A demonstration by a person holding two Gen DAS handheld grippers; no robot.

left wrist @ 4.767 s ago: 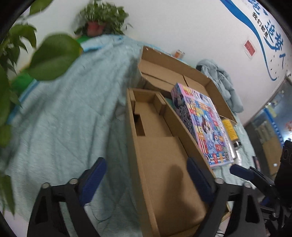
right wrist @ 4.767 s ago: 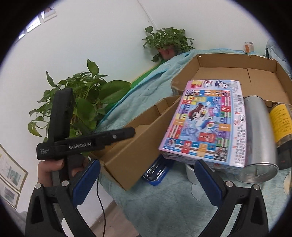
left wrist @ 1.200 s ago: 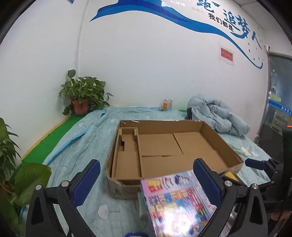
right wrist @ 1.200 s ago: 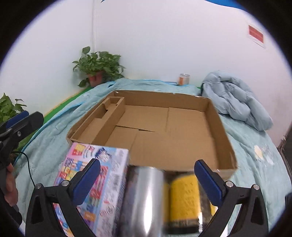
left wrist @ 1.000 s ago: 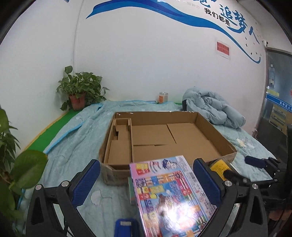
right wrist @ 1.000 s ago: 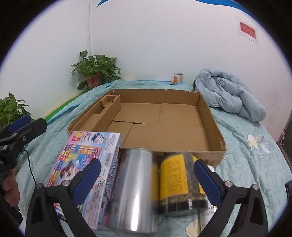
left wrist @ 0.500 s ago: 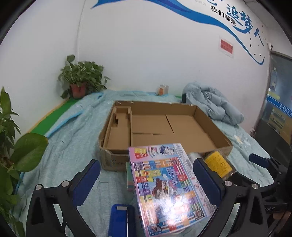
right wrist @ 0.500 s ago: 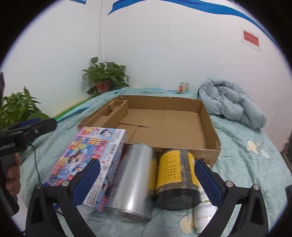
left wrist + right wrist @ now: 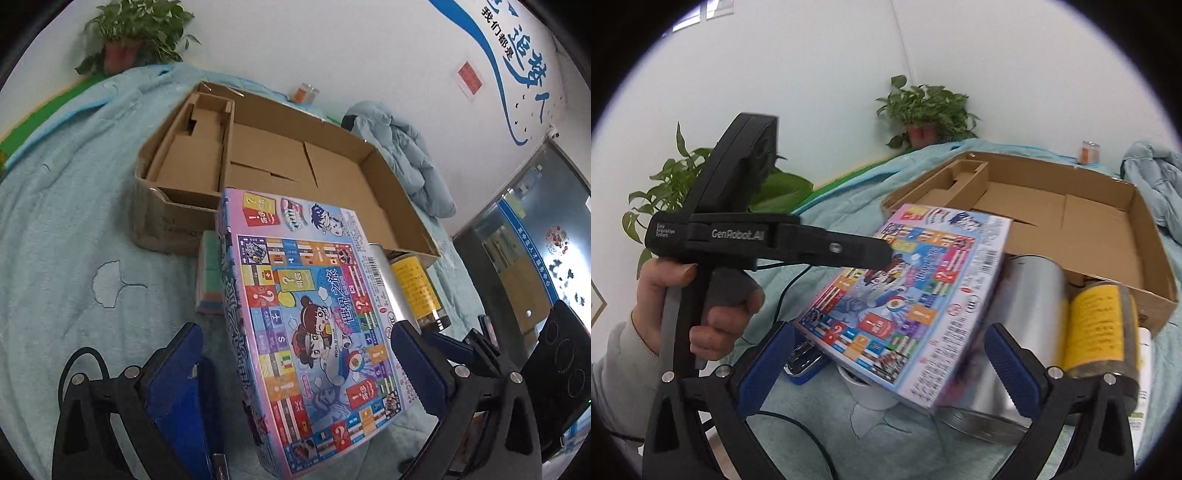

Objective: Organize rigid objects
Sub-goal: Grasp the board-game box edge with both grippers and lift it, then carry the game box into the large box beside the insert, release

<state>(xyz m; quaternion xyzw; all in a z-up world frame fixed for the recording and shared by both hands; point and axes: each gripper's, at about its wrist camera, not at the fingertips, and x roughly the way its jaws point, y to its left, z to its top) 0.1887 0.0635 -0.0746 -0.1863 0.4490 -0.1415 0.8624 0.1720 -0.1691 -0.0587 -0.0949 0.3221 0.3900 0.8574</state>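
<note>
A colourful board game box (image 9: pixel 306 325) leans over other things on the teal bedspread, in front of a shallow cardboard box (image 9: pixel 295 158). My left gripper (image 9: pixel 295 369) is open, tilted down, its blue pads on either side of the game box without pressing it. My right gripper (image 9: pixel 888 365) is also open, with the game box (image 9: pixel 908 295) between its fingers. Right of the game box lie a silver can (image 9: pixel 1027 332) and a yellow-labelled jar (image 9: pixel 1100 325). A hand (image 9: pixel 713 306) holds the left gripper (image 9: pixel 738 236) at the left of the right wrist view.
A blue case (image 9: pixel 805 362) and a white cup (image 9: pixel 868 387) sit under the game box. A white bottle (image 9: pixel 1143 369) lies at the far right. A green block stack (image 9: pixel 210 277) rests by the cardboard box. Potted plants (image 9: pixel 923 107), a jacket (image 9: pixel 406 155), a cable (image 9: pixel 85 358).
Both grippers have dipped and rolled toward the game box, which now fills the space between each pair of fingers. The right view swung left, bringing the hand and left gripper in.
</note>
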